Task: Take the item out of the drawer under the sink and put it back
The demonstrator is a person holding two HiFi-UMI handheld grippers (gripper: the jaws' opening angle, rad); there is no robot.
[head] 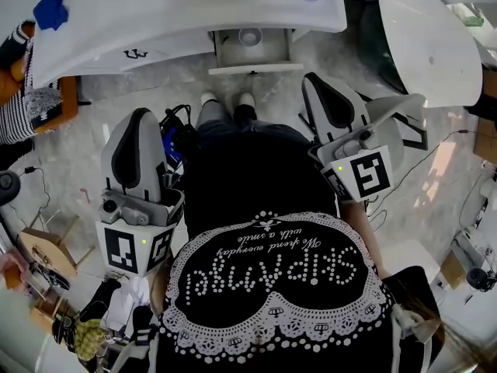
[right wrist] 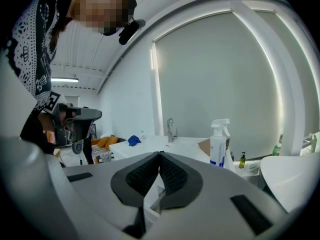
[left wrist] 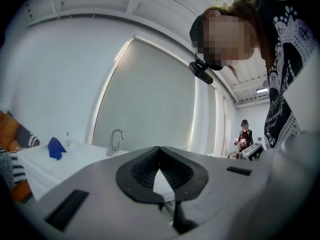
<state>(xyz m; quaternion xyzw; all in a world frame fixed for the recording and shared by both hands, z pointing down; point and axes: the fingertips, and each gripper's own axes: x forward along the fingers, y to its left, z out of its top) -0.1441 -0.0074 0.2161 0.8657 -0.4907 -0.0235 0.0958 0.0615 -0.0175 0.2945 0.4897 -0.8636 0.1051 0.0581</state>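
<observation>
Under the white sink counter [head: 186, 22] a drawer [head: 252, 56] stands pulled out, and a round pale item [head: 250, 36] lies inside it. My left gripper [head: 140, 116] hovers in front of my body, well short of the drawer and to its left. Its jaws are shut, tips touching, with nothing between them [left wrist: 159, 149]. My right gripper [head: 314, 81] is held nearer the drawer, just right of its front. It is shut too and holds nothing [right wrist: 160, 155]. Both point towards the counter.
A blue cloth [head: 50, 10] and a faucet [left wrist: 115, 141] are on the counter's left part, a spray bottle [right wrist: 219, 143] on its right end. A white rounded tub [head: 427, 37] stands to the right. An orange seat with striped fabric [head: 31, 103] sits left. Cables and clutter lie on the floor.
</observation>
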